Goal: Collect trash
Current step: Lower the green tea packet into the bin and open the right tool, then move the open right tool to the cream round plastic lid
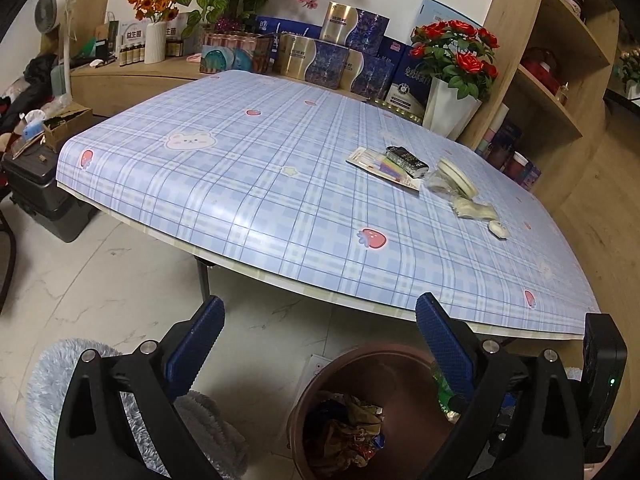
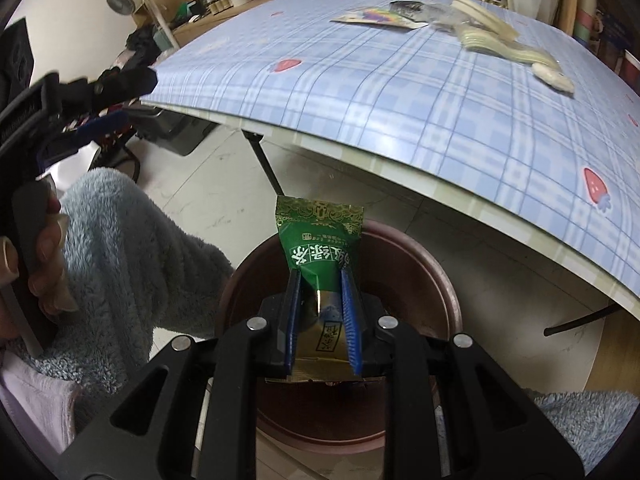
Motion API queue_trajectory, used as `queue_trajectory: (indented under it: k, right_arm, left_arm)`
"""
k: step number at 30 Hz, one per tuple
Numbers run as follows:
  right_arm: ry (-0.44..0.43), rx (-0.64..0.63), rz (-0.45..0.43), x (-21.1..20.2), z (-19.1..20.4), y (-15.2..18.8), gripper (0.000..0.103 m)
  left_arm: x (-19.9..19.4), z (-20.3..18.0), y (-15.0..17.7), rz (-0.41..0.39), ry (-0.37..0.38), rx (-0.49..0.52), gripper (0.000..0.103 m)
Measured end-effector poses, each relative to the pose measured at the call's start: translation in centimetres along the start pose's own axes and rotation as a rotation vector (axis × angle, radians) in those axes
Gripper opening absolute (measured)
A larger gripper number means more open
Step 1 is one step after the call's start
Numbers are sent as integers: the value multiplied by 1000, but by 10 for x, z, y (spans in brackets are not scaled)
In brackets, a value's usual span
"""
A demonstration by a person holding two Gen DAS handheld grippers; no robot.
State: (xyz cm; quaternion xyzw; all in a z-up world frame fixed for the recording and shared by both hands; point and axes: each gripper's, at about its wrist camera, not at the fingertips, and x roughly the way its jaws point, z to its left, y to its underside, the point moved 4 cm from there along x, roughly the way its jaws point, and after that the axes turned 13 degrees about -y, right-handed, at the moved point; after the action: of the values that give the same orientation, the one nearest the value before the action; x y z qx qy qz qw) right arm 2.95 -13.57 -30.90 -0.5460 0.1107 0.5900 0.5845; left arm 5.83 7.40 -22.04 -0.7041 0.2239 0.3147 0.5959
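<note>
One green tea packet (image 2: 320, 240) | creased, gold-trimmed | pinched in right claw (image 2: 320, 300)

black frames, blue pads, fluffy sleeve

each gripper, the left gripper (image 1: 320, 320) and the right gripper (image 2: 320, 292), has a black frame, silver screws and 2 blue textured fingers (image 2: 350, 312). the left hand (image 2: 40, 256) has bare skin and a fluffy light blue sleeve (image 2: 120, 256).

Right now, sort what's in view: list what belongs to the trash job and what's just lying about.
Belongs to the job:
- green tea packet, clamped in the right gripper over the brown bin
- left gripper, open and empty
- wrappers and tape rolls on the table

Lying about:
- rose vase
- boxes
- fan
</note>
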Motion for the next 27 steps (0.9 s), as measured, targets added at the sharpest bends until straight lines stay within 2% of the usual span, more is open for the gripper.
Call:
queue_trajectory:
  k: [11,16,19,22,24,25,27]
  right_arm:
    - [-6,-11,19,5,4,2,24]
    - [-7,-19,19,4,6,2,27]
    - [-5,-32,13,2,7,1,34]
    - [4,-39,0,0,8,0,48]
    - [21,-45,-20,-5,8,-2,69]
    - [35,-52,-37,-9,9,-4,74]
    - [59,-70,-76,-18,10,-8,92]
  left_arm:
    - [2,2,0,4,-16,-8,94]
    - [0,2,0,-3,-17,-8,94]
    - [-1,2,-1,-7,-18,-9,94]
    - [-1,3,-1,-7,-20,-9,94]
    - [-1,3,-1,-10,-20,-10,94]
    - [-2,3,-2,-12,-21,-11,94]
    - [-3,4,-2,-15,-23,-13,94]
